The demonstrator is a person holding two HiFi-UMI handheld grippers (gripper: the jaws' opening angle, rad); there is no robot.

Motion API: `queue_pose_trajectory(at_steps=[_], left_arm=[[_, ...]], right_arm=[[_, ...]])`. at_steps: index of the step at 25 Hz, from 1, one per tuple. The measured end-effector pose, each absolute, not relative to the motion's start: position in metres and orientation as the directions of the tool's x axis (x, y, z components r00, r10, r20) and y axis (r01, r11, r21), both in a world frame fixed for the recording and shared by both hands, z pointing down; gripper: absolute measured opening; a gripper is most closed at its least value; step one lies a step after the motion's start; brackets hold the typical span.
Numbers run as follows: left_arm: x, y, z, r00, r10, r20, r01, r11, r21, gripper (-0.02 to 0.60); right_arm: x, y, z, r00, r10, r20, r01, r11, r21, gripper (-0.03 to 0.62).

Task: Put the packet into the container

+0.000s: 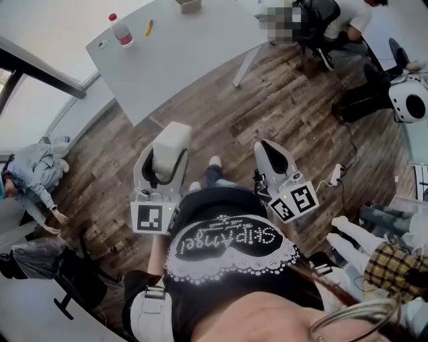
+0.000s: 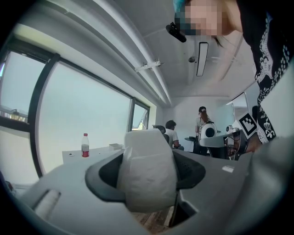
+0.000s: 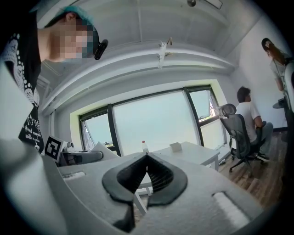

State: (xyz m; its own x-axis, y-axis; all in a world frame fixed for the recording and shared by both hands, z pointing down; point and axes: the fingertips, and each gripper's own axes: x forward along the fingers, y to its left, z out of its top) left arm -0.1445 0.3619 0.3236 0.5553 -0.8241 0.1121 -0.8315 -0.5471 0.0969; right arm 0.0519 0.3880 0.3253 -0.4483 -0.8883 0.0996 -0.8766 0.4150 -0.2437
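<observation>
A white packet (image 1: 172, 138) sits between the jaws of my left gripper (image 1: 166, 155), which is shut on it and held in the air over the wooden floor. In the left gripper view the packet (image 2: 148, 183) fills the gap of the left gripper (image 2: 148, 158). My right gripper (image 1: 268, 144) is beside it, shut with nothing in it; its tips meet in the right gripper view (image 3: 147, 156). A small open box, the container (image 1: 188, 5), stands on the far side of the white table (image 1: 180, 53) ahead, also seen as the container (image 3: 175, 147).
A water bottle (image 1: 121, 31) and a yellow item (image 1: 149, 27) lie on the table. One person crouches at the left (image 1: 33, 177), others sit at the upper right (image 1: 334, 20). A white round-eyed device (image 1: 411, 100) and a floor cable (image 1: 336, 175) are to the right.
</observation>
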Motion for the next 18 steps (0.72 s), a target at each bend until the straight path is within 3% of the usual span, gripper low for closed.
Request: queue_pose_trajectory(at_steps=[18], left_arm=[[-0.100, 0.318, 0.324, 0.542, -0.835, 0.093, -0.840, -0.536, 0.084, 0.281]], right_arm=[[0.098, 0.346, 0.336, -0.459, -0.883, 0.096, -0.866, 0.421, -0.269, 0.000]])
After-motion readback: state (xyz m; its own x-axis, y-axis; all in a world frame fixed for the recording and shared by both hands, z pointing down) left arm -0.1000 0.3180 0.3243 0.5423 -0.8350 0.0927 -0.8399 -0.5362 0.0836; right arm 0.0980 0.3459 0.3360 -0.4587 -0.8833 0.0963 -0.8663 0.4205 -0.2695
